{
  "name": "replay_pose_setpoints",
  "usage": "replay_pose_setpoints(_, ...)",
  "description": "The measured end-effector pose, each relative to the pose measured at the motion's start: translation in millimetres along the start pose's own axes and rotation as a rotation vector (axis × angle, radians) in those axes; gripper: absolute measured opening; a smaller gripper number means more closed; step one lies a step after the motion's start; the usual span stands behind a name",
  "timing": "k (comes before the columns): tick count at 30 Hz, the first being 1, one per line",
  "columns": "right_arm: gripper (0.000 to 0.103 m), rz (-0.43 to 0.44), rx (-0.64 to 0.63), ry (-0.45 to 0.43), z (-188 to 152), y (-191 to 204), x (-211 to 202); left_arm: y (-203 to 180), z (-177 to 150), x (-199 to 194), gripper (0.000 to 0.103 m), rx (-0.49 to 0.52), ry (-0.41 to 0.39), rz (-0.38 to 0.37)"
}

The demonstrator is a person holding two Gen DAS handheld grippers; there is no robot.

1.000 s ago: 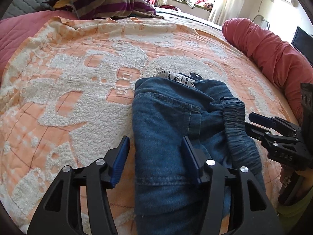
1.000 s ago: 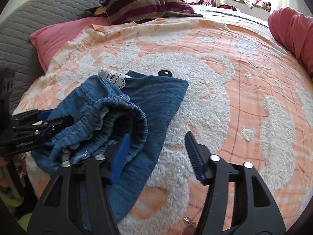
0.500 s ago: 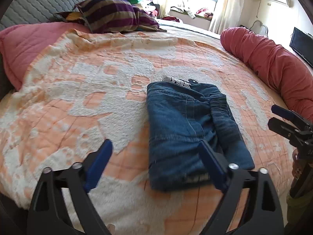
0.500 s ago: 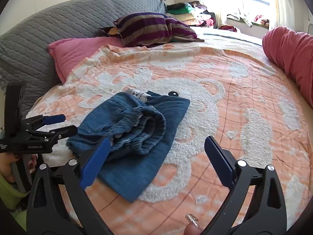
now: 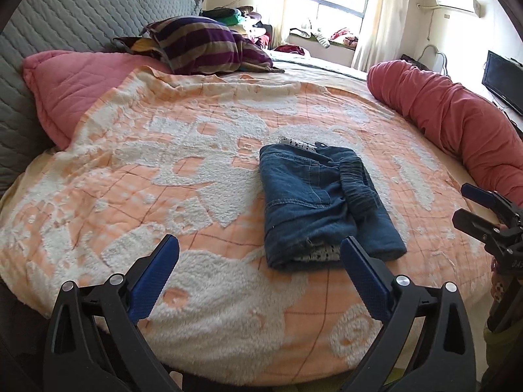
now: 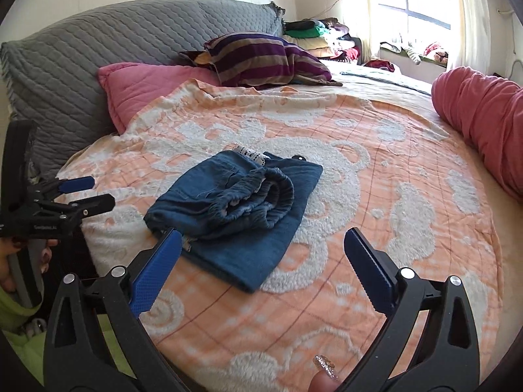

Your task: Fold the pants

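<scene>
The blue denim pants lie folded in a compact bundle on the orange and white blanket, elastic waistband on top. They also show in the right wrist view. My left gripper is open and empty, held back from the near end of the bundle. My right gripper is open and empty, held back near the bundle's front corner. The right gripper also shows at the right edge of the left wrist view, and the left gripper at the left edge of the right wrist view.
A rolled red quilt lies along the right side of the bed. A pink pillow, a striped pillow and a grey quilted headboard are at the back. A television stands at far right.
Both grippers have opened wide, let go of the pants and pulled back and up from the bundle. The pants now lie alone on the blanket.
</scene>
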State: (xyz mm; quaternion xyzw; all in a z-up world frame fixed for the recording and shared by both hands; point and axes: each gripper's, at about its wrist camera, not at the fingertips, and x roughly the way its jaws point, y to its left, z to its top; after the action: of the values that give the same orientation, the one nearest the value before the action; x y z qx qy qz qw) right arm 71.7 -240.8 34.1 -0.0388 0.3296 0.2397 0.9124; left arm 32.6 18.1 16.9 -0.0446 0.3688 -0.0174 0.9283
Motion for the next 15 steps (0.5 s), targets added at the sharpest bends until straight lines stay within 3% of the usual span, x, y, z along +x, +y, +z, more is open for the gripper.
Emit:
replay_pose_setpoints(5, 0.094, -0.046, 0.023, 0.004, -18, 8, -10, 1, -8, -10, 0.098, -0.008, 0.002, -0.006)
replay_pose_setpoints(15, 0.094, -0.054, 0.018, 0.087, -43, 22, 0, 3, -26, -5, 0.098, -0.024, 0.053, -0.016)
